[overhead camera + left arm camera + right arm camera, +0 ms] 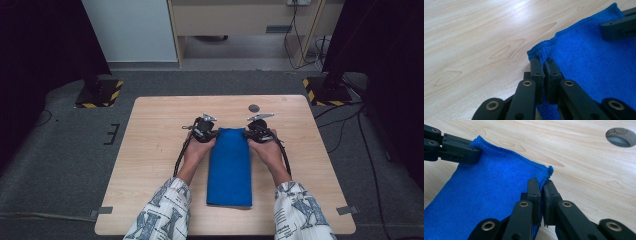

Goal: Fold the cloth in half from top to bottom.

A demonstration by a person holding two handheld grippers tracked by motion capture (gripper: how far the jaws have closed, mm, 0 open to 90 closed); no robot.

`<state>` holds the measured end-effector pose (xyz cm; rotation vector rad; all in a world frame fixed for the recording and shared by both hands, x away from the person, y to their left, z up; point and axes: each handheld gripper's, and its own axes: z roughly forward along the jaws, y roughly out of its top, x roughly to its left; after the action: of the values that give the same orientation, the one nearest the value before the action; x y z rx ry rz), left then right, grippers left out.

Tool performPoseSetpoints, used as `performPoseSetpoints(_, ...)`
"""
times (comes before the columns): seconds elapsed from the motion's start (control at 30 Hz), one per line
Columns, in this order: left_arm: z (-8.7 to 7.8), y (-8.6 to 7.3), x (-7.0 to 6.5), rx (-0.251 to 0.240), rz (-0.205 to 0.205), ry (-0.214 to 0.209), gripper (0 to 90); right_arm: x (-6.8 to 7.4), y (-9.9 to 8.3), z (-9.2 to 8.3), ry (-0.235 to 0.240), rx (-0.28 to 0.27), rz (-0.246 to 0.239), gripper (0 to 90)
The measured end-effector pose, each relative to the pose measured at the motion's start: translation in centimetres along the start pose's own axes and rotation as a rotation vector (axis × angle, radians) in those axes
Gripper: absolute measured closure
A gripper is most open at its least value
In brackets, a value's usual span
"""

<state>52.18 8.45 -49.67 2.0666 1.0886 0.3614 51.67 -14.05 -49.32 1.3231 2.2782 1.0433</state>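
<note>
- The table is a pale wooden top with a soft, wavy grain, smooth and matt, squared at the corners.
- The left gripper sits at the far left corner of the cloth; its black, blocky jaws are pinched together on the hemmed edge there, the terry fabric bunched up between the pads.
- The person's left hand wraps the gripper's body, and a sleeve with a bold grey-and-white print reaches in from the near edge.
- The blue cloth lies in the middle of the table between the two hands, folded into a long narrow rectangle that runs away from the person. It is thick, nubbly towelling with a stitched rim, flat along its length and slightly lifted at the two far corners.
- The right gripper has the far right corner; its jaws are closed tight on the hem, a small tuft of fabric poking out above the pads.
- A round grey hole is set in the wood just beyond the right gripper, well apart from the cloth.
</note>
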Motion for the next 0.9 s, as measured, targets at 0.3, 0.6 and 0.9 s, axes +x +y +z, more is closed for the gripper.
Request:
performPoseSetpoints(0.3,-1.3,1.0,0.3,-0.041,-0.006,-0.005,87.2,-0.1,0.8,-0.7,0.012,-0.041,0.016,86.4)
performPoseSetpoints(0.6,-1.9,1.6,0.4,-0.066,-0.002,0.004,87.3,0.0,1.9,-1.2,0.005,-0.070,0.000,86.4)
performPoseSetpoints(0.9,-2.8,2.8,0.5,-0.098,0.003,0.013,87.5,0.0,2.9,-1.8,0.006,-0.095,-0.002,86.4)
